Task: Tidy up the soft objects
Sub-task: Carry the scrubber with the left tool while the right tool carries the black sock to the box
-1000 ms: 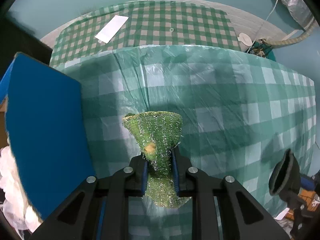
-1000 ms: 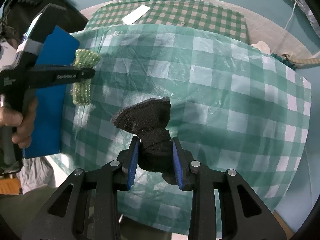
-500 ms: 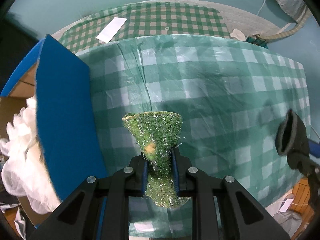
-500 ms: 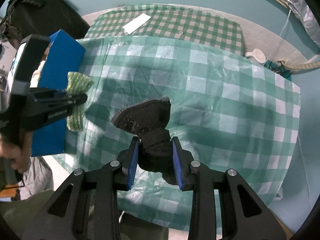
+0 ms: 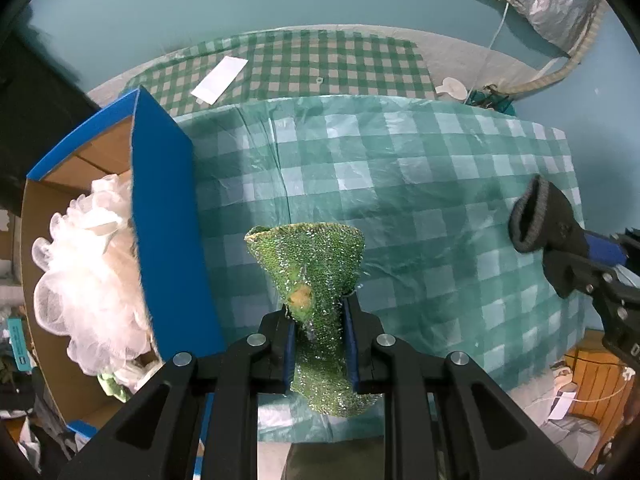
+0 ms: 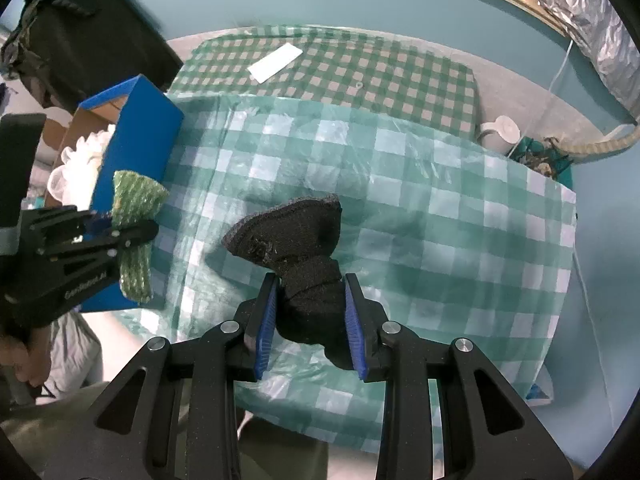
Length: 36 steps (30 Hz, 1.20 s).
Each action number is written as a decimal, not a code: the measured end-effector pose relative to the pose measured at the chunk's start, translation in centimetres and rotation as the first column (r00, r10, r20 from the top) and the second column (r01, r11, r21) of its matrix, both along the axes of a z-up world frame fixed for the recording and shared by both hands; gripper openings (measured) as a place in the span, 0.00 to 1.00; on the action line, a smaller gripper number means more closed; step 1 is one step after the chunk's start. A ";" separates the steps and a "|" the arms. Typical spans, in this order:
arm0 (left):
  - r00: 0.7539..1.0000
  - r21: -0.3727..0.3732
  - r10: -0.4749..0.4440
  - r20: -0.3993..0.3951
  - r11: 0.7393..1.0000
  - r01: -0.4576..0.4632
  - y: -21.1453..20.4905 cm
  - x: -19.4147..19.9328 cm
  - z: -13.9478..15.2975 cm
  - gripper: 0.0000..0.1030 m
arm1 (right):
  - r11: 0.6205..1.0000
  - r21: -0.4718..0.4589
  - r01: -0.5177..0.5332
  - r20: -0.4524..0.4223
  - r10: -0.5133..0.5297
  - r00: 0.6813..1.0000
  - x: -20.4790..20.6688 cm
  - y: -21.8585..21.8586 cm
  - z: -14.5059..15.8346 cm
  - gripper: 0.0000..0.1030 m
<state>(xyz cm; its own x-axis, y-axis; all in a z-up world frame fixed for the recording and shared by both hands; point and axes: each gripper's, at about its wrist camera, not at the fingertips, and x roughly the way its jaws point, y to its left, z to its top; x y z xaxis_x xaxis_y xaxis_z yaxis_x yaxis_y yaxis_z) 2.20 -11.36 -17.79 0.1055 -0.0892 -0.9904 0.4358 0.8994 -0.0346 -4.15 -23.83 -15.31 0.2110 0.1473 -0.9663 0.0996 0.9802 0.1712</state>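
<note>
My left gripper (image 5: 319, 314) is shut on a glittery green sponge cloth (image 5: 310, 256), held in the air above the checked table (image 5: 420, 184). It also shows in the right wrist view (image 6: 134, 200), beside the blue box. My right gripper (image 6: 310, 292) is shut on a black sock (image 6: 292, 226), held above the table's near side; the sock also shows at the right of the left wrist view (image 5: 536, 214). A blue cardboard box (image 5: 164, 216) stands open at the table's left edge with a white mesh puff (image 5: 88, 264) inside.
A white paper slip (image 5: 220, 80) lies on the far checked cloth. A white jug (image 6: 500, 132) and clutter sit beyond the table's right corner. A dark object (image 6: 80, 36) stands behind the box. A plastic sheet covers the near table.
Both grippers have risen and pulled back from the table, still holding their items. The left view has swung so the box's open inside and the white puff now show.
</note>
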 end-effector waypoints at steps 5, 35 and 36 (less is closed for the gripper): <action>1.000 -0.011 0.005 0.016 1.000 -0.005 0.7 -0.9 1.3 0.19 | 1.000 -0.004 -0.013 0.014 0.014 1.000 0.0 0.7 1.1 0.30; 0.970 -0.031 0.231 0.072 0.973 -0.229 12.5 -1.7 5.2 0.19 | 0.970 0.021 -0.241 0.067 0.240 0.969 3.5 12.0 4.9 0.30; 0.968 -0.029 0.240 0.072 0.971 -0.238 13.0 -1.7 5.1 0.19 | 0.967 0.024 -0.254 0.067 0.252 0.965 3.7 12.6 4.9 0.30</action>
<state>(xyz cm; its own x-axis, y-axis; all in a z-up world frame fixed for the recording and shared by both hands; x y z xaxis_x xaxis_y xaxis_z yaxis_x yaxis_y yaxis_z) 0.49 1.64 -12.66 0.1997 -0.0725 -0.9772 0.2105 0.9771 -0.0295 -0.40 -11.19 -10.40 0.2236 0.2342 -0.9461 -0.1629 0.9660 0.2006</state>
